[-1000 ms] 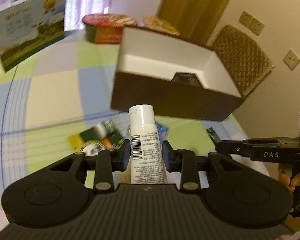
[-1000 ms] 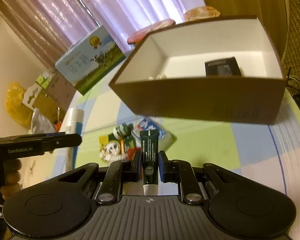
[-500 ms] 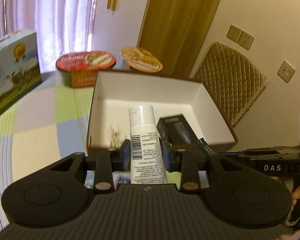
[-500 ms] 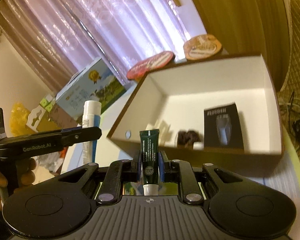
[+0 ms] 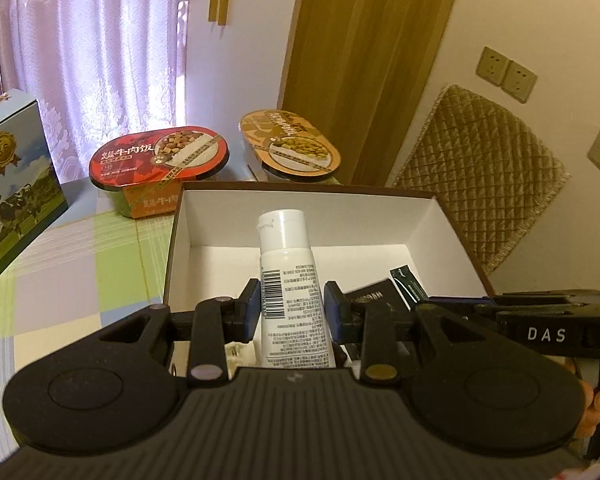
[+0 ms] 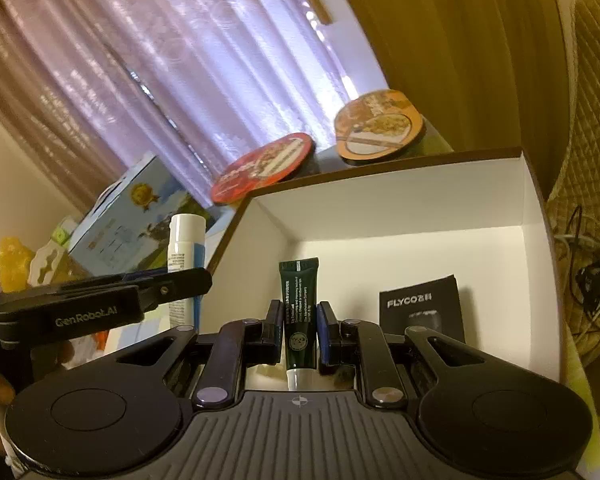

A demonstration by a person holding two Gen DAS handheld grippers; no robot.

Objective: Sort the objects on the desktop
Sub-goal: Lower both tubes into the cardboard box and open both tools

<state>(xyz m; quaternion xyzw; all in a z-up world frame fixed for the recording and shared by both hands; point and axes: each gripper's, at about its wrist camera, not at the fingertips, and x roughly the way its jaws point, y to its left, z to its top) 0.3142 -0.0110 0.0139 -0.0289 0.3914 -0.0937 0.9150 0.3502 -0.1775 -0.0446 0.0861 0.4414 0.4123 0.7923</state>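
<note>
Left gripper point(image 5: 291, 312) clamped on a white tube point(image 5: 290, 284), cap pointing away, barcode on its left side; held above the near edge of an open brown box point(image 5: 300, 190) with a white interior. Right gripper point(image 6: 299, 334) closed on a small dark green tube point(image 6: 299, 308), white cap toward the camera, crimped end up, poised over the same box point(image 6: 400, 204). Inside the box, a black Flyco booklet point(image 6: 420, 308) lying toward the right side. Beyond the box's far wall, a red-lidded meal bowl point(image 5: 160, 164) on the left and an orange-lidded bowl point(image 5: 290, 146) to its right. A blue milk carton point(image 5: 8, 200) at far left on the checked desk point(image 5: 80, 264). Lilac curtains point(image 5: 80, 48) behind.
</note>
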